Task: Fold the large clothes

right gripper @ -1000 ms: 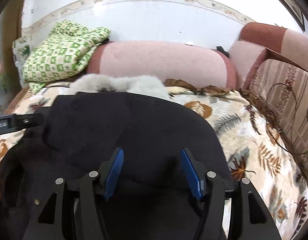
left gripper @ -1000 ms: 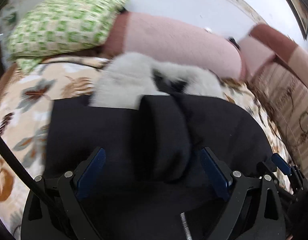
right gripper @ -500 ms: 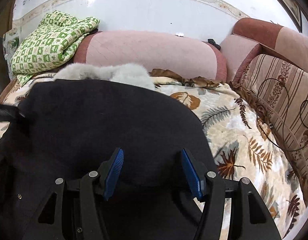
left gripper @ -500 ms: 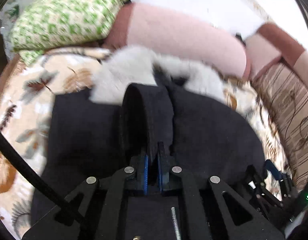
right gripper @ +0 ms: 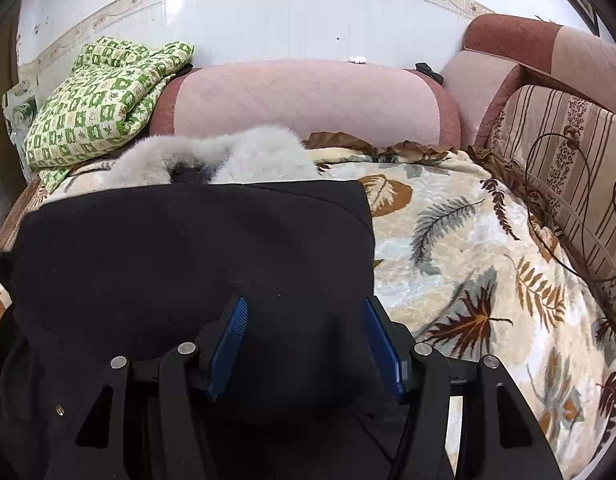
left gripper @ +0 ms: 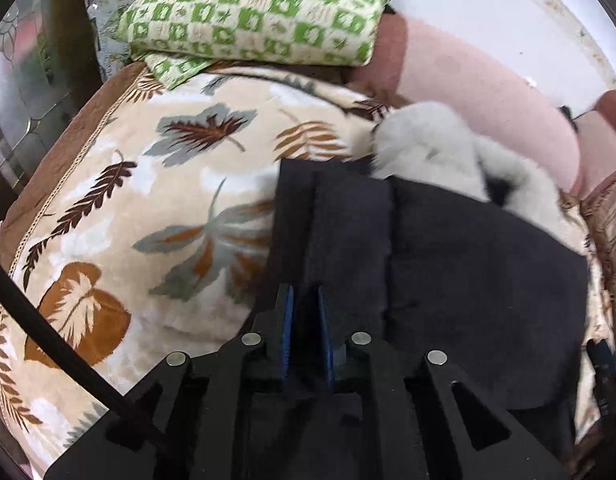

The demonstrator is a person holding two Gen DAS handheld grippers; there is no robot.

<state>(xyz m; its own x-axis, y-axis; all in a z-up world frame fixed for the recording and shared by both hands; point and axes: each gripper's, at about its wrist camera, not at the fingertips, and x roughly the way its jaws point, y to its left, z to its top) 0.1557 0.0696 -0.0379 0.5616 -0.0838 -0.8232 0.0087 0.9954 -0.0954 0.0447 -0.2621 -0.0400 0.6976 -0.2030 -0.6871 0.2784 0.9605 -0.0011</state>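
Coat [left gripper: 468,264], one, black: left tongs [left gripper: 305,320] apparently pinch its fold, right tongs [right gripper: 303,336] spread.

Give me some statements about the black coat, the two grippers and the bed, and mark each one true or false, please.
1. The left gripper is shut on the black coat. True.
2. The right gripper is shut. False: its jaws stand apart.
3. The coat's collar is grey fur. True.
4. The green checked blanket covers the coat. False: it lies apart, by the pink bolster.
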